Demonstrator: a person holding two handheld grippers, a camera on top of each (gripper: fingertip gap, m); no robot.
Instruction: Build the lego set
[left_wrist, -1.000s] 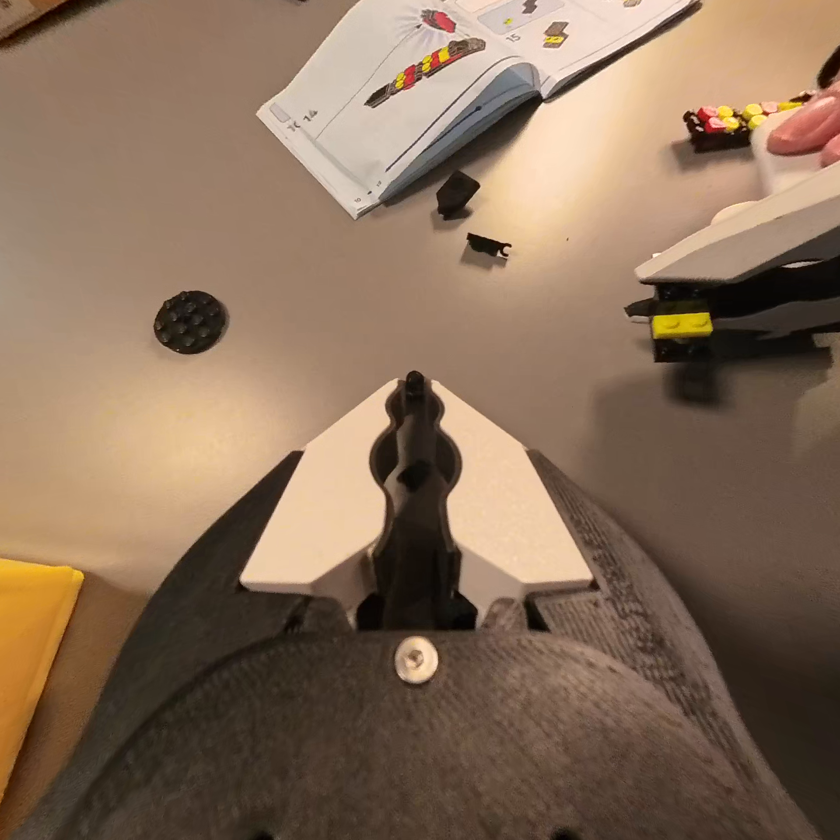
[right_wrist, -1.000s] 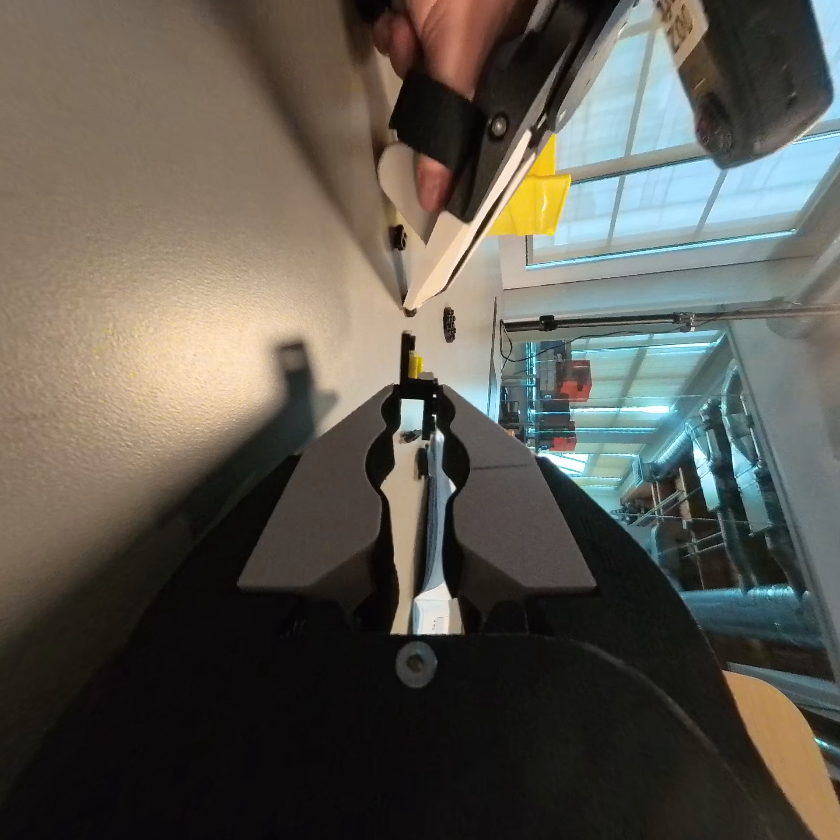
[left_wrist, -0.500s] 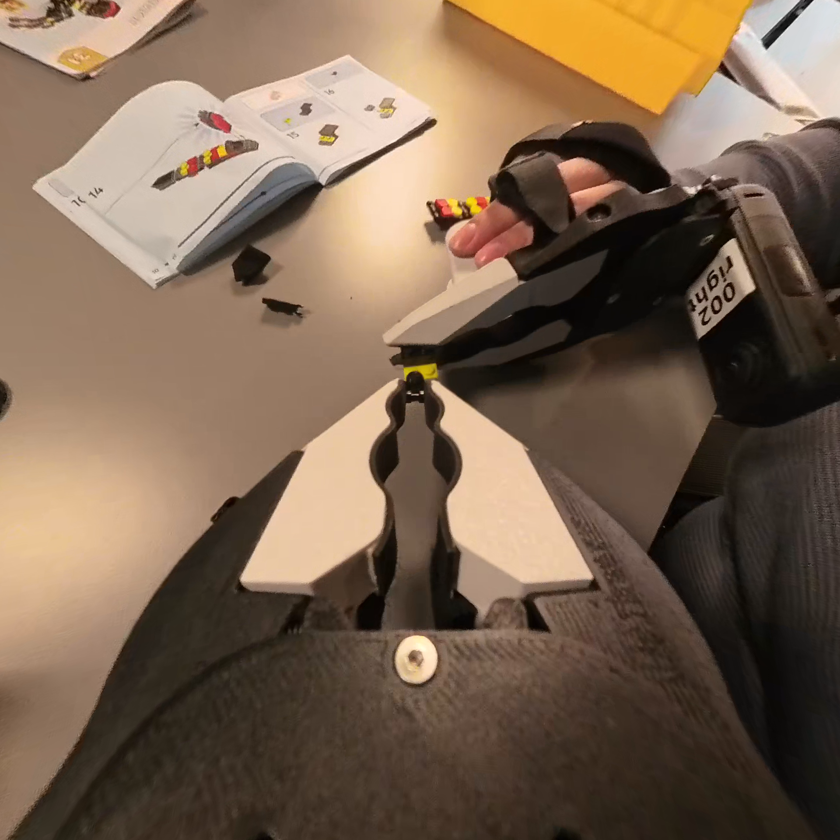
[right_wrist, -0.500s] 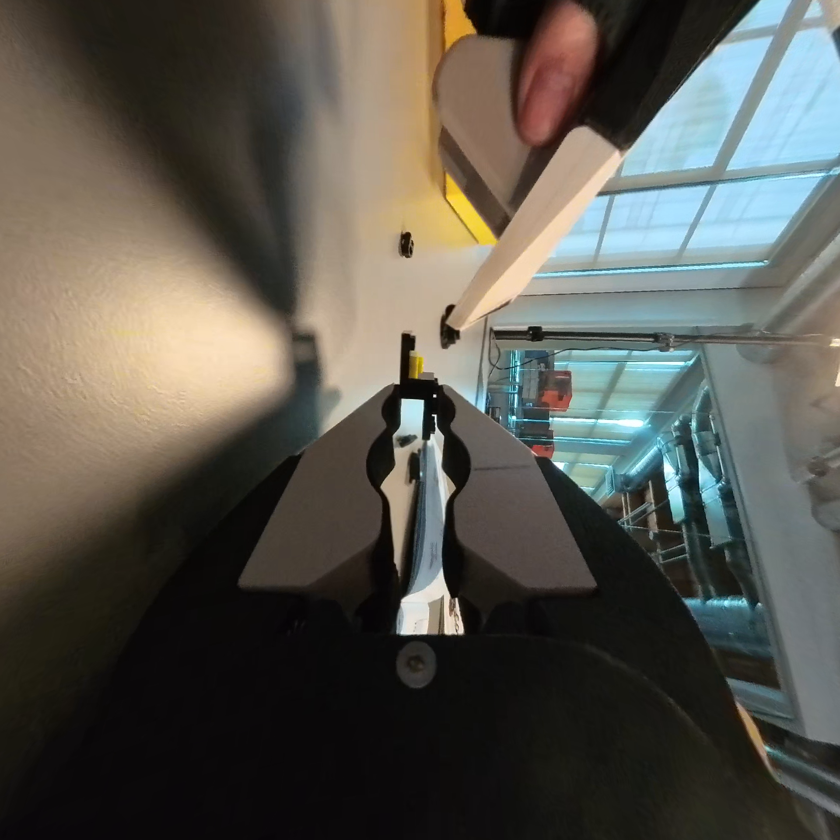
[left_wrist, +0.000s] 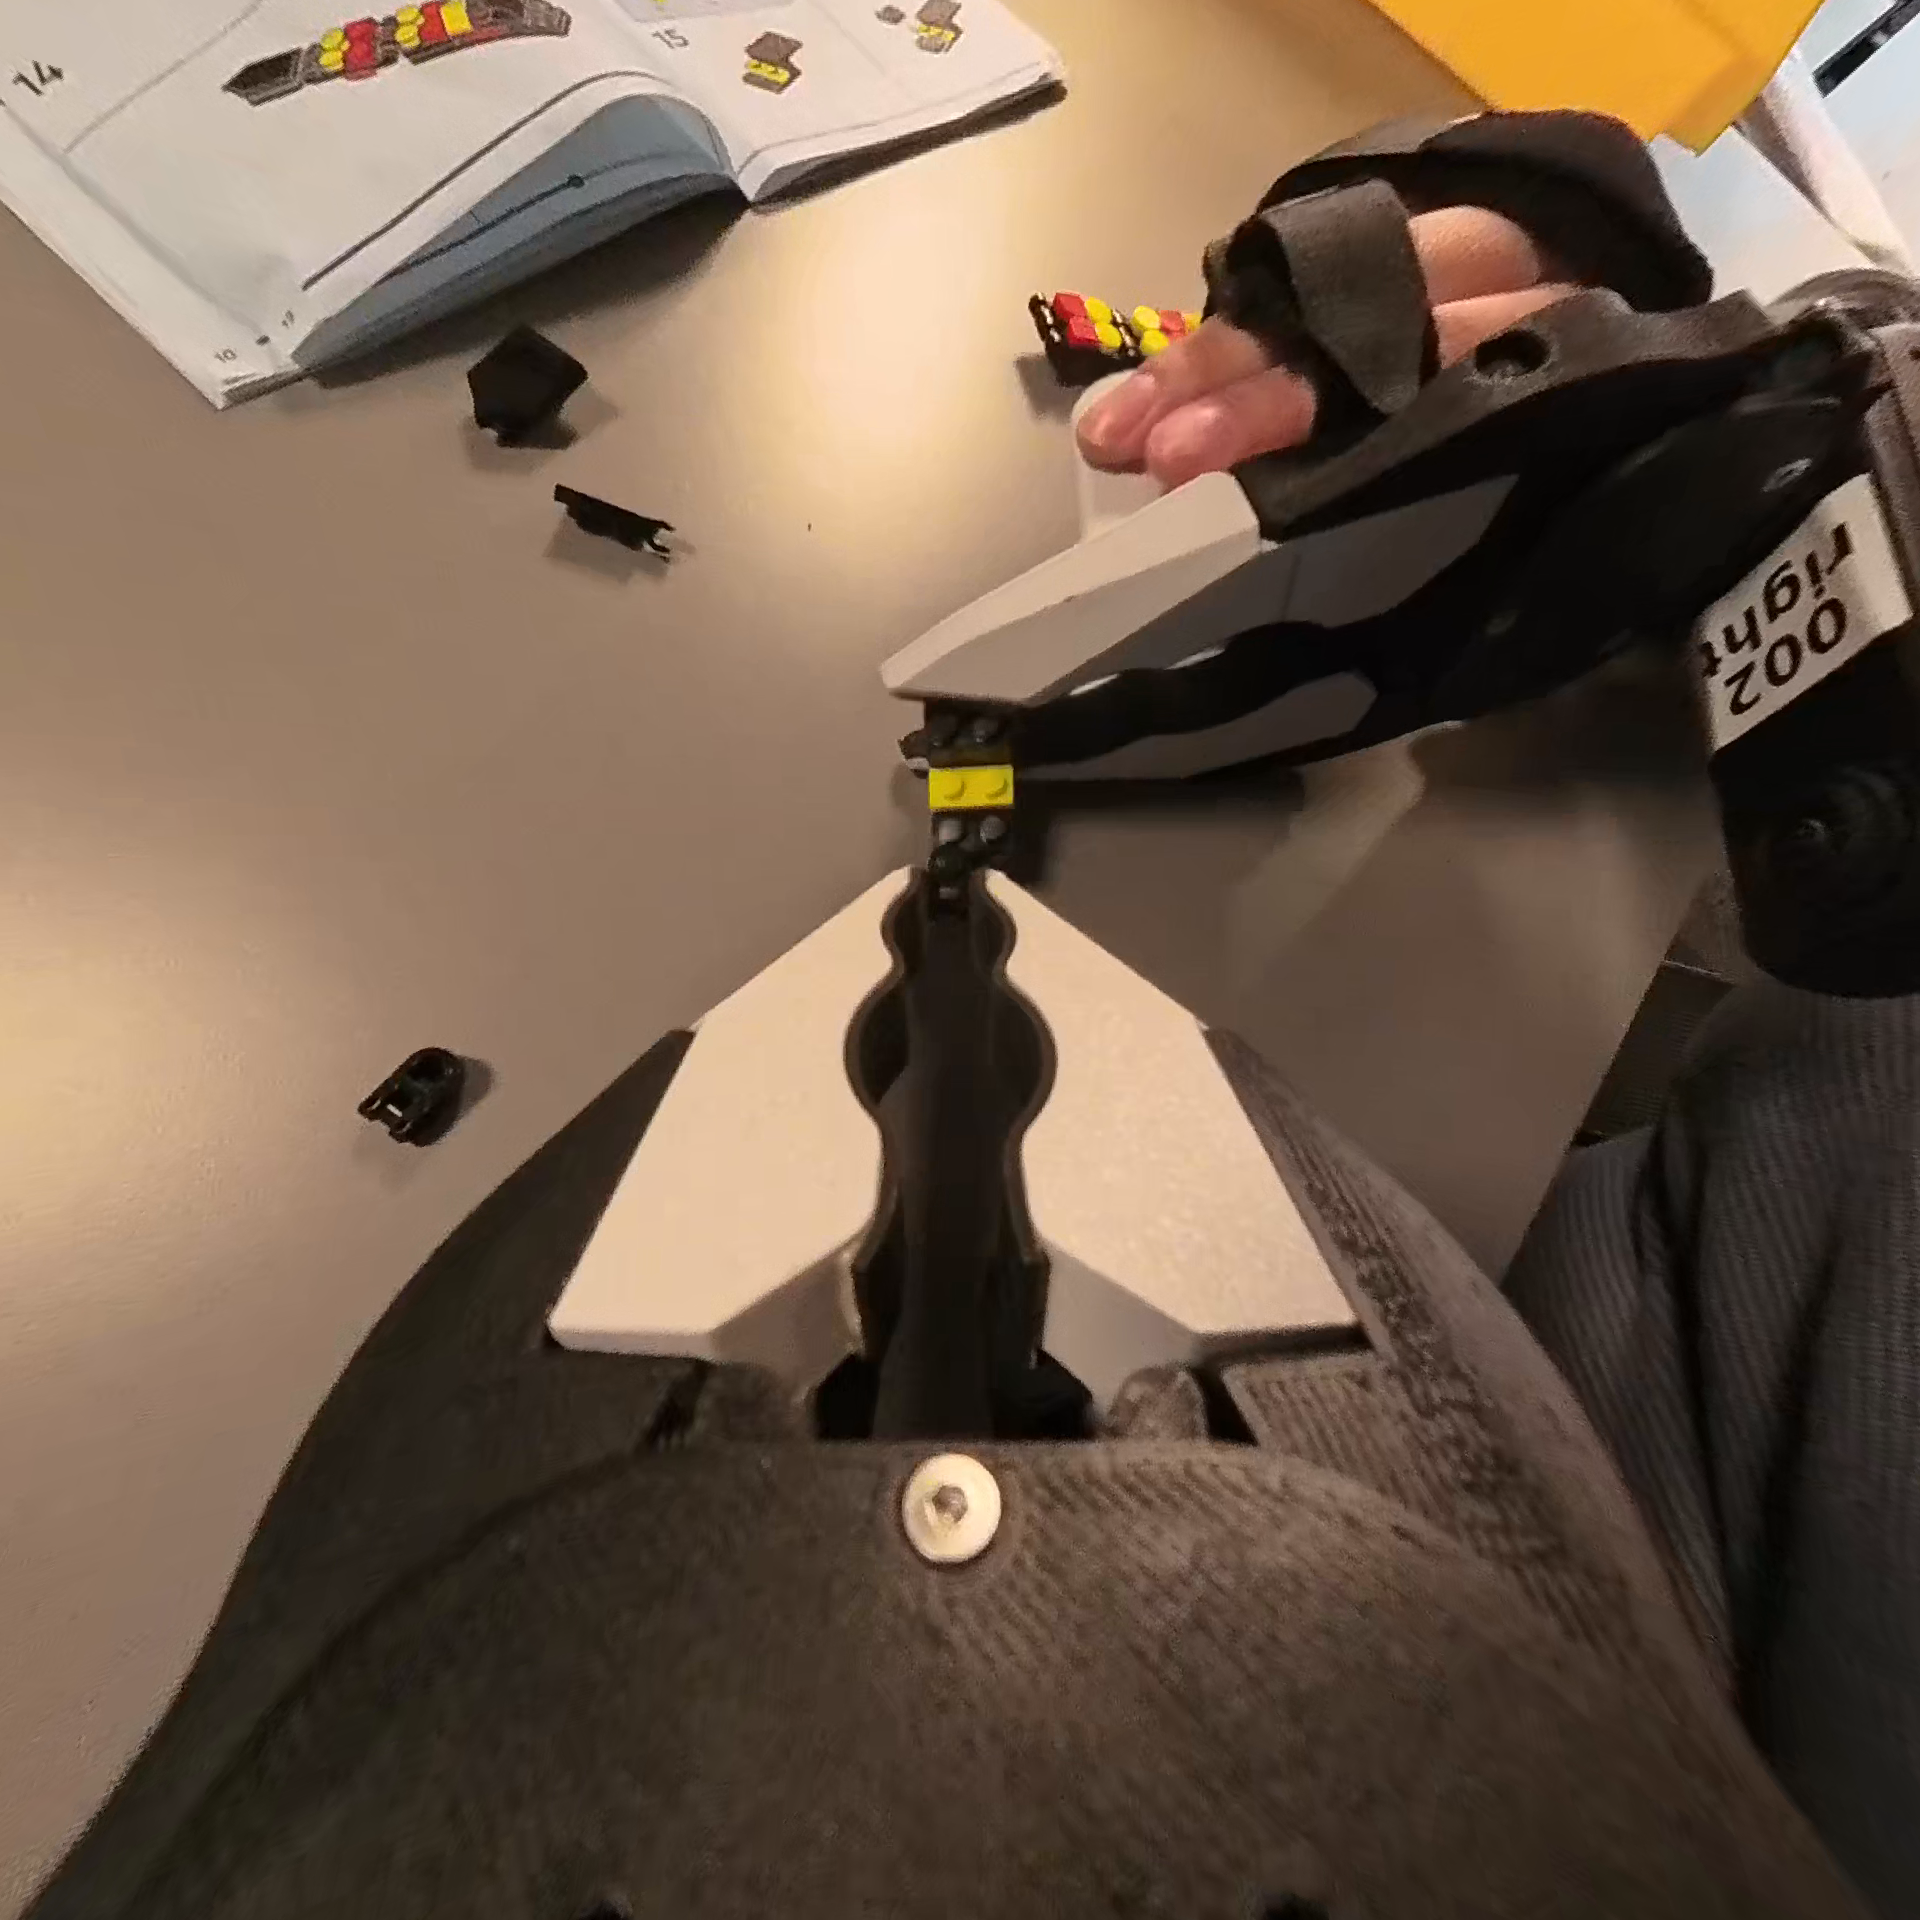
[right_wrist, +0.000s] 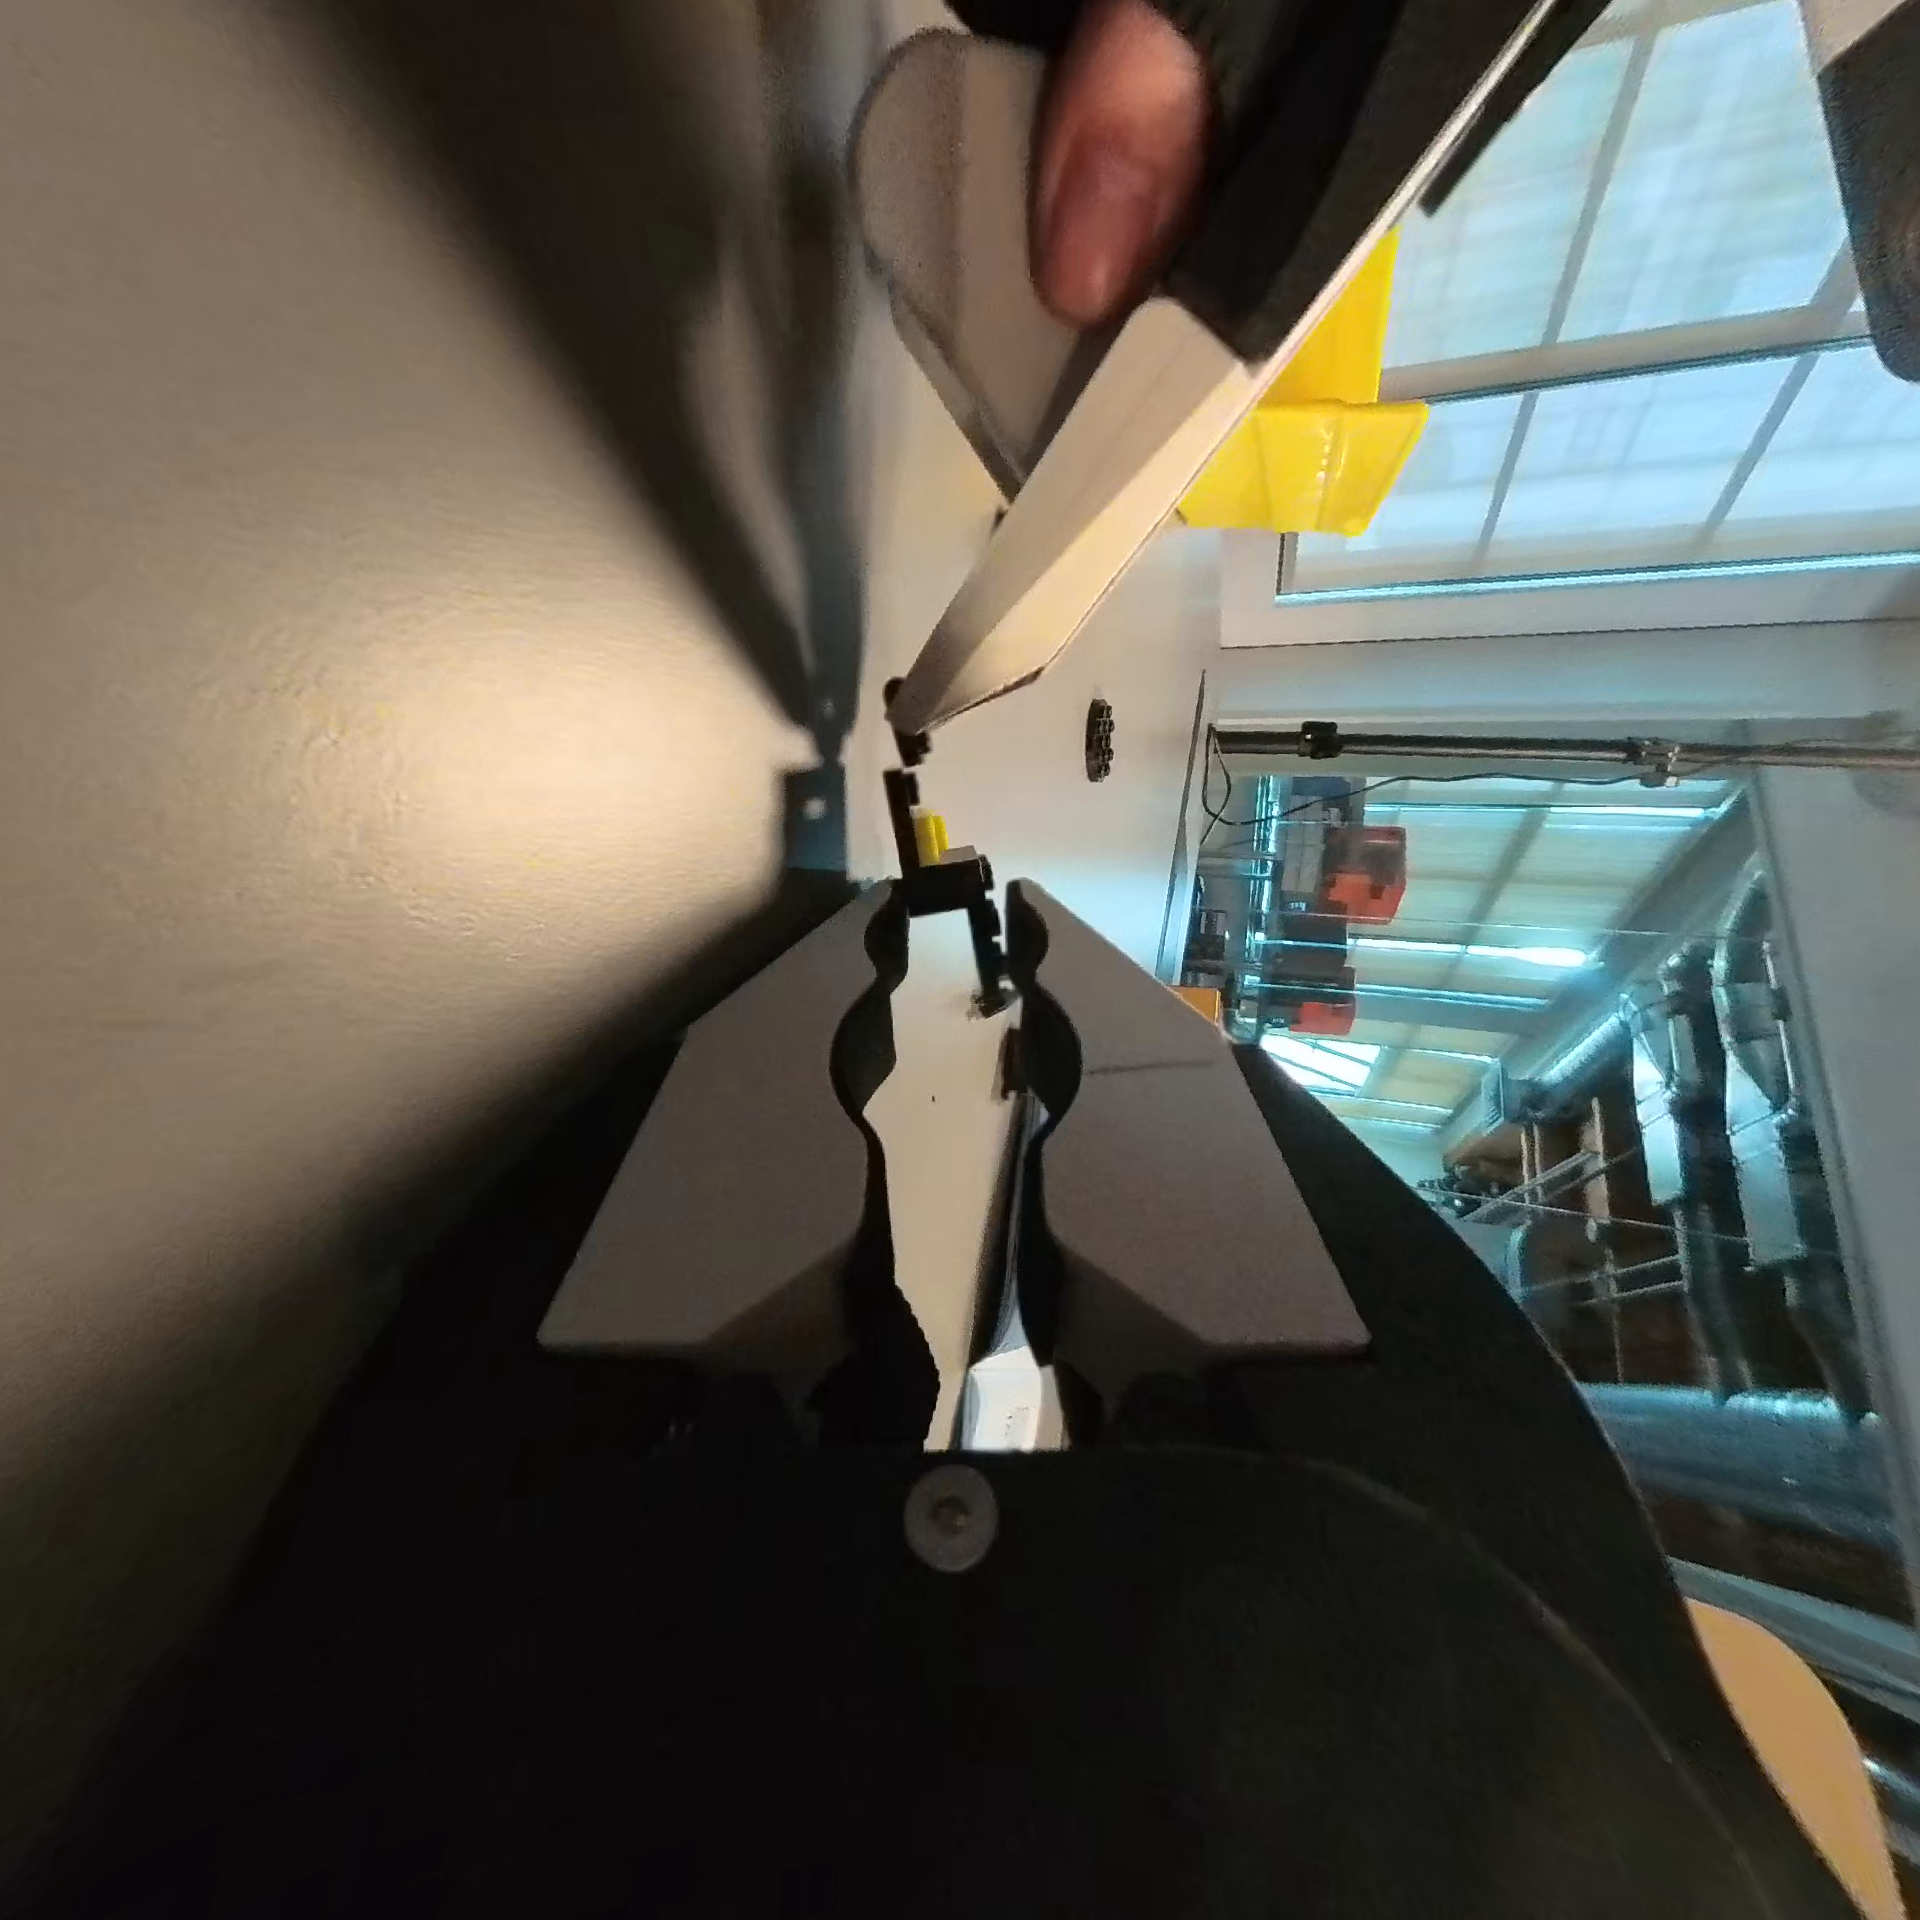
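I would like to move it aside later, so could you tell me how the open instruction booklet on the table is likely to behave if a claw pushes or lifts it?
The instruction booklet looks thin and light, so it should probably slide easily on the smooth table. Its pages arch at the fold, so it is likely floppy and may sag or close if lifted by one edge.

**grey-brown table and what lies on it**

table (left_wrist: 312, 727): matte, grey-brown, with a bright glare patch. open instruction booklet (left_wrist: 436, 156) at 11 o'clock, pages up. below it, a chunky black piece (left_wrist: 525, 382), then a flat black clip piece (left_wrist: 613, 516) just beside. small black connector piece (left_wrist: 410, 1093) at 9 o'clock. red-and-yellow studded strip (left_wrist: 1117, 324) at 1 o'clock. yellow packet (left_wrist: 1621, 52) at the far edge. round black studded plate (right_wrist: 1099, 740), well apart.
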